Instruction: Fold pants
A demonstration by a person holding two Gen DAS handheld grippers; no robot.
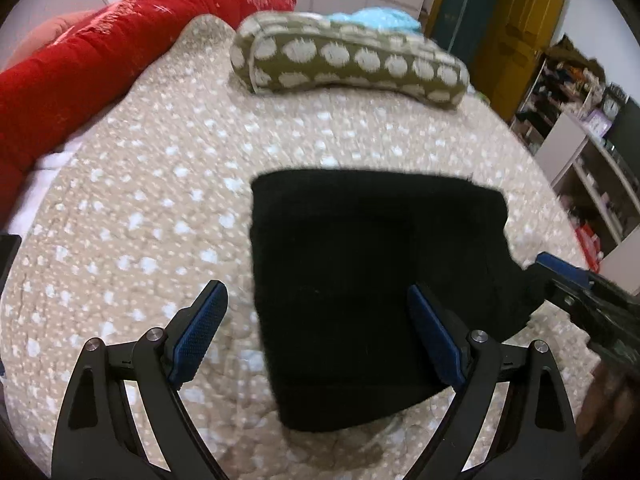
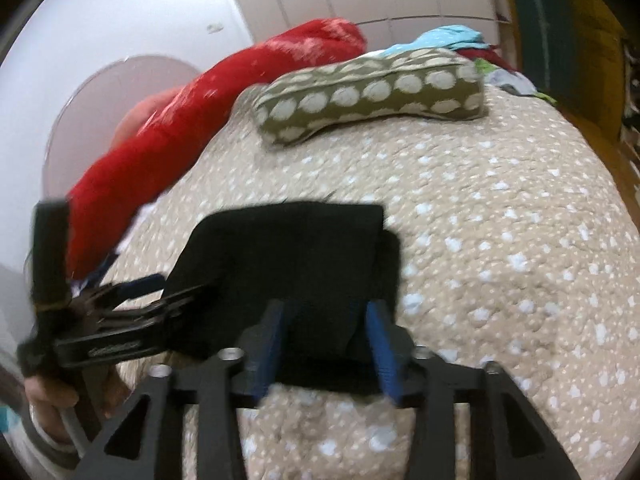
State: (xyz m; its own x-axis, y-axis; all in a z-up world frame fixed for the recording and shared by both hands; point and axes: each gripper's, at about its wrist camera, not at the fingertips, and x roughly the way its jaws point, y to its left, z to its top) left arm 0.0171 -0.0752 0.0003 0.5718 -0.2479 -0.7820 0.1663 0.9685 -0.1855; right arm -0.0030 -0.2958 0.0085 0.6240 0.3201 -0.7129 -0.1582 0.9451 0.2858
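Observation:
The black pants (image 1: 372, 248) lie folded into a thick rectangle on the beige spotted bedspread (image 1: 152, 208). My left gripper (image 1: 316, 300) is open, its blue pads astride the left near edge of the bundle, empty. My right gripper (image 2: 326, 312) is open, its jaws apart over the near edge of the pants (image 2: 292, 256), holding nothing I can see. The right gripper also shows in the left wrist view (image 1: 560, 272) at the bundle's right side. The left gripper shows in the right wrist view (image 2: 152, 292) at the bundle's left.
An olive cushion with white dots (image 1: 352, 60) lies at the far end of the bed. A red rolled quilt (image 1: 100, 68) runs along the left edge. Blue cloth (image 1: 376, 18) sits behind the cushion. Shelves (image 1: 580, 152) stand at the right.

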